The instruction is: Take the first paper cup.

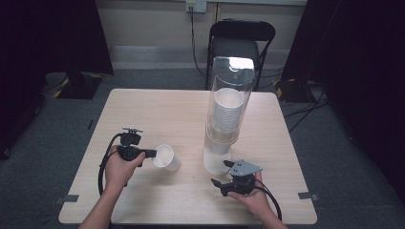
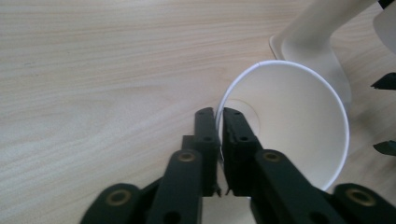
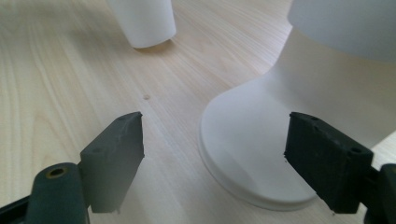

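Note:
A white paper cup (image 1: 166, 157) stands on the table, left of the dispenser. My left gripper (image 1: 154, 153) is shut on the cup's rim; in the left gripper view the jaws (image 2: 219, 112) pinch the wall of the cup (image 2: 289, 126), one inside and one outside. A tall clear cup dispenser (image 1: 229, 109) holds a stack of white cups. My right gripper (image 1: 219, 172) is open beside the dispenser's foot. In the right gripper view its jaws (image 3: 212, 140) stand wide apart before the white base (image 3: 261, 140), with nothing between them. The held cup (image 3: 144, 21) shows farther off.
The light wooden table (image 1: 157, 105) has bare room at the back left. A black folding chair (image 1: 241, 40) stands behind the table's far edge. Black cables trail from both grippers toward the near edge. The dispenser's base (image 2: 313, 42) stands close to the cup.

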